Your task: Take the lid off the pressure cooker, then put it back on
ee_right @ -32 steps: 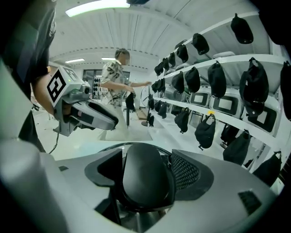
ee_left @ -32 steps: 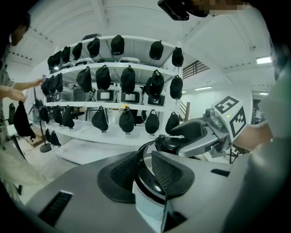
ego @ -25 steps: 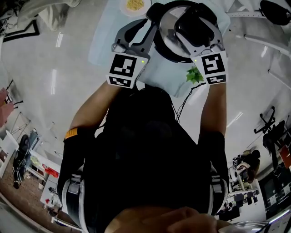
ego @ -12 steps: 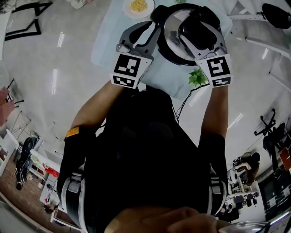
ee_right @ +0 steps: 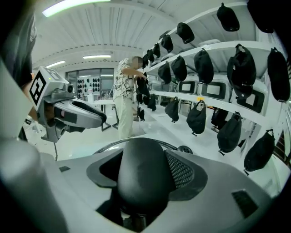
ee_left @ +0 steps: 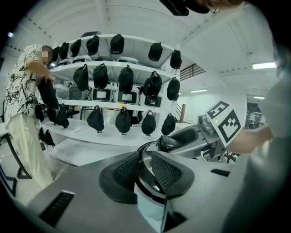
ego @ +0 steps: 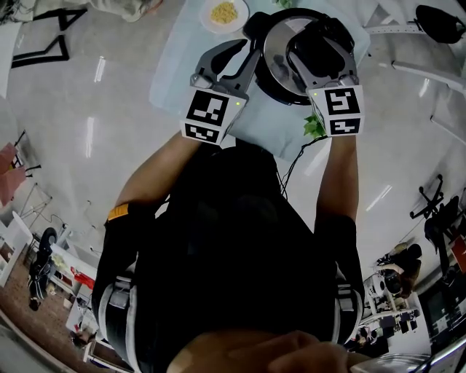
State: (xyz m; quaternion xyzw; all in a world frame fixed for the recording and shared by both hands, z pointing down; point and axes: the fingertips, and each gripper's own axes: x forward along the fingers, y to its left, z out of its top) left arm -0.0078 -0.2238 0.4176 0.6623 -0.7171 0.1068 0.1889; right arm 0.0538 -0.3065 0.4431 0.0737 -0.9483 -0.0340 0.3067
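Left tool (ee_left: 144,164) pinches the round steel pressure cooker (ego: 280,55) rim; right tool (ee_right: 144,168), jaws just closed round the bulky black lid handle (ee_right: 141,184), may slip when twisting.

One round steel lid (ego: 280,58), one black domed handle (ego: 317,57) on top. One black pressure cooker body (ego: 256,22) underneath.
Two grey two-jaw grippers: left gripper (ego: 253,52), right gripper (ego: 320,36).
Two black-and-white marker cubes: left cube (ego: 211,116), right cube (ego: 341,109).
One pale blue tabletop (ego: 182,69).
One white plate of yellow food (ego: 224,12).
One green leafy sprig (ego: 314,125).
One person in patterned white shirt (ee_left: 22,86).
Three white curved shelf tiers (ee_left: 113,38).
Black hanging caps (ee_left: 126,78): well over a dozen, exact count unclear.
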